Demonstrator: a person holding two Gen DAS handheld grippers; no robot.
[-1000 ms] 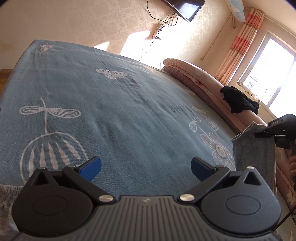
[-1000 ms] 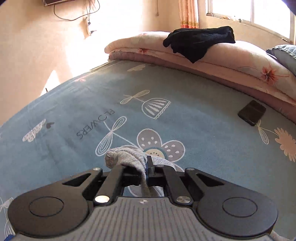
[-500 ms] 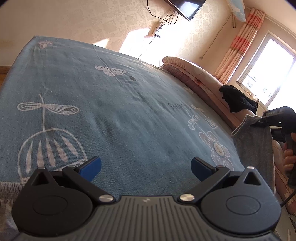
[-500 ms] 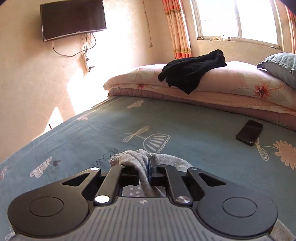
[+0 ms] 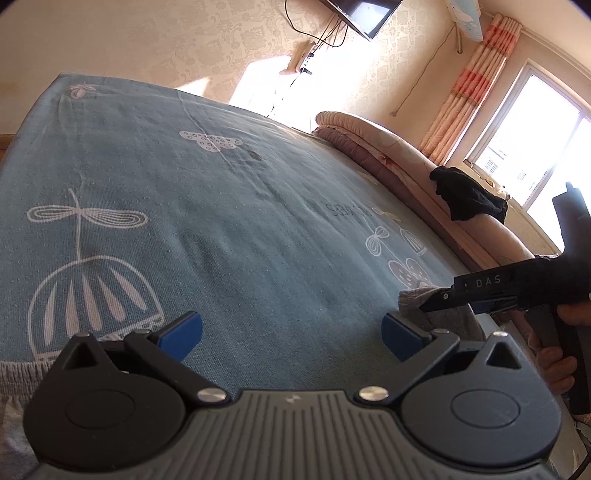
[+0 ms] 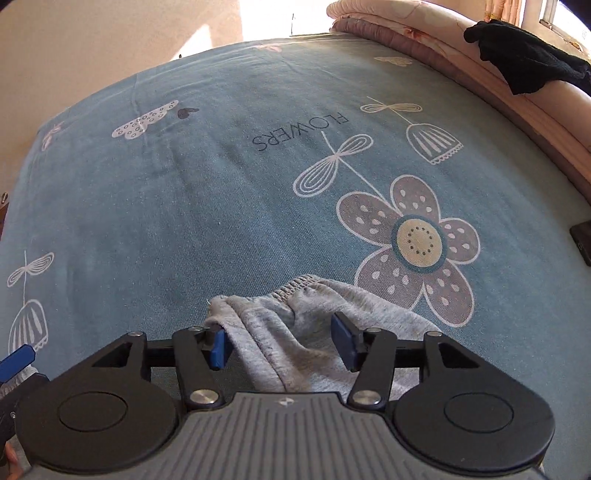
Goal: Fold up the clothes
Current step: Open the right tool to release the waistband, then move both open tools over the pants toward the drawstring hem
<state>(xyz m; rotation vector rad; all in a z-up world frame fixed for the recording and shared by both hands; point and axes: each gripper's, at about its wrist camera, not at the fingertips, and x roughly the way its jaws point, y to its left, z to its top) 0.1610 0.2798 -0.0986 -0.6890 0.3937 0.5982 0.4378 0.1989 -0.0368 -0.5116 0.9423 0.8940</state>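
right wrist: right gripper [image 6: 280, 343] jaws just opened, grey garment [image 6: 314, 332] lying loose between them on the bed sheet [image 6: 184, 206]. left gripper [image 5: 291, 332] gaping, empty. lift clear straight up to avoid snagging cloth.

Blue flower-print bed [image 6: 221, 206]: grey garment [image 6: 295, 332], pink quilt [image 6: 480, 74], phone [image 6: 583, 240].

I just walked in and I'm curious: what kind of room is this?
Most likely a home bedroom. A wide bed under a blue flower-printed sheet fills the view, with rolled pink quilts along one side, a wall-mounted black television, and a striped curtain.
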